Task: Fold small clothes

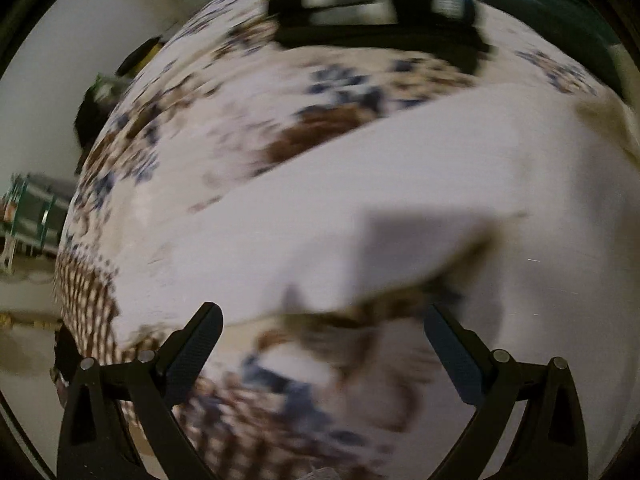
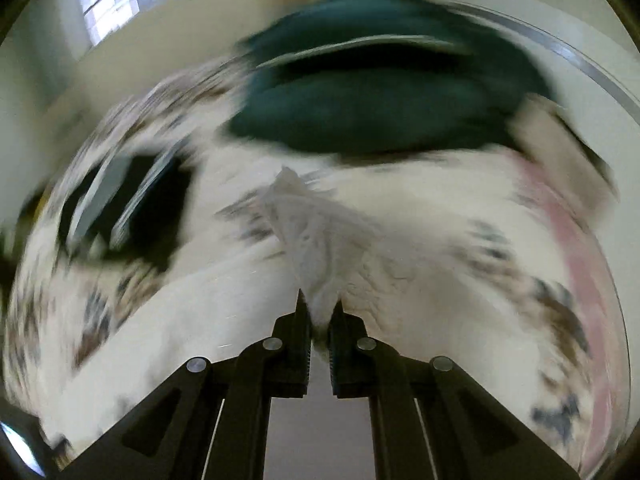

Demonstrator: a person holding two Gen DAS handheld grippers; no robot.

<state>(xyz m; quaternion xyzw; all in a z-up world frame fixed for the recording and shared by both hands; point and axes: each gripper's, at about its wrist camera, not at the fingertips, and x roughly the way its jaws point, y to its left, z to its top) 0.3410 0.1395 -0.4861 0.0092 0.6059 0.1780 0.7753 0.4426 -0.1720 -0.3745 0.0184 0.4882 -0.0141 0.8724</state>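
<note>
Right gripper (image 2: 320, 300): jaws drawn nearly together, with a bunched fold of the white garment (image 2: 316, 232) pinched between the fingertips; the cloth rises out of the pinch in a crumpled ridge running away from the camera. Left gripper (image 1: 322, 320): jaws spread wide, nothing between the pads; it hangs over the near edge of the same white garment (image 1: 400, 184), pointing steeply down, and whether it touches the cloth I cannot tell. Both views are smeared by motion blur, so fine detail is lost. The garment lies on a bed covered by a patterned bedspread (image 1: 192, 128), white with blue and brown floral patches and a brown checked band towards the edge. In the left wrist view it spreads as a broad pale sheet across the right half of the bedspread, with one flap turned over near the middle, casting a grey shadow, and a brownish edge showing under it. Farther up the bed sits a black and white striped item (image 1: 372, 12), apart from the garment. A dark teal fabric heap (image 2: 384, 96) lies beyond the garment in the right wrist view, and a pink strip (image 2: 568, 240) curves along the right side.
</note>
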